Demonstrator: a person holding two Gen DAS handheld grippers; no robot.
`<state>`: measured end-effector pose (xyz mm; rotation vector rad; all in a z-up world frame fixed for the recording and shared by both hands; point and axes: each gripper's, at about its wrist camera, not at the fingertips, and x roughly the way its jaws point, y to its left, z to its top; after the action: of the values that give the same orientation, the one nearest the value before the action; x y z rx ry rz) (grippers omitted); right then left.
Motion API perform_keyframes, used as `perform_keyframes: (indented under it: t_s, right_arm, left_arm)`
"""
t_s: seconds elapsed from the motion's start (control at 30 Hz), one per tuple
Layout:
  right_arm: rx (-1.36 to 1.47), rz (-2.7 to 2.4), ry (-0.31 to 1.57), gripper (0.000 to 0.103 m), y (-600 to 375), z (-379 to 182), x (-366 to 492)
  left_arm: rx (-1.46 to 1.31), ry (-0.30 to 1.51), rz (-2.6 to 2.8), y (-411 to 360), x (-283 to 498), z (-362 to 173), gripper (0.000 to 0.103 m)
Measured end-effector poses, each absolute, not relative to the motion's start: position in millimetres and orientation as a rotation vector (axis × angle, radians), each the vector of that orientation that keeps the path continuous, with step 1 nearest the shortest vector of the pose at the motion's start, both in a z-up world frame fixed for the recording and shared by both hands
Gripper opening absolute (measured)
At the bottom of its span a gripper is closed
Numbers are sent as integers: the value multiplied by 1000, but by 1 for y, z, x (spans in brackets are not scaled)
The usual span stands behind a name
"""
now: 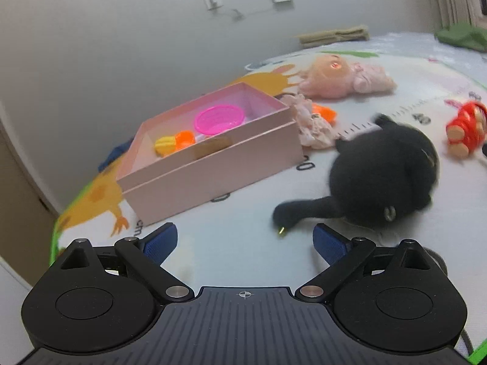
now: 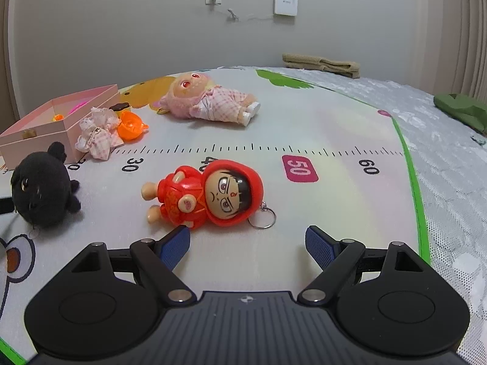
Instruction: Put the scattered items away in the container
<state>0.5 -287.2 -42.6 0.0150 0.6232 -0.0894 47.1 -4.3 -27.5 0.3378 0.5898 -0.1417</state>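
Both tools gape empty: left tool faces the soft, light black plush; right tool nears the red figurine keychain, probably hard plastic — grip its body.

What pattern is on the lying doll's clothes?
Pink-and-white check on the doll; the right wrist view shows it best.

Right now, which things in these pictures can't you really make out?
- Brown item in the pink box: left view, the front wall hides most of it.
- Blue cloth: left view, mostly behind the box.
- Black plush toy: left view, blurred.
- Wall panel: right view, text too small.
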Motion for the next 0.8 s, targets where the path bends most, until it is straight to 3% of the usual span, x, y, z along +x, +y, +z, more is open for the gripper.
perform_keyframes:
  t_s: [0.23, 0.53, 0.63, 0.8]
  right_arm:
    - [7, -88, 601, 84, -285, -39, -4]
    - [-13, -30, 579, 90, -274, -31, 12]
    - [-89, 39, 583, 96, -262, -29, 21]
    - [-171, 52, 612, 97, -260, -32, 42]
  left_arm:
    - [167, 535, -466, -16, 36, -9, 99]
    - [97, 607, -385, -70, 53, -30, 100]
    - [134, 621, -356, -81, 55, -36, 100]
    - [211, 622, -416, -67, 52, -35, 100]
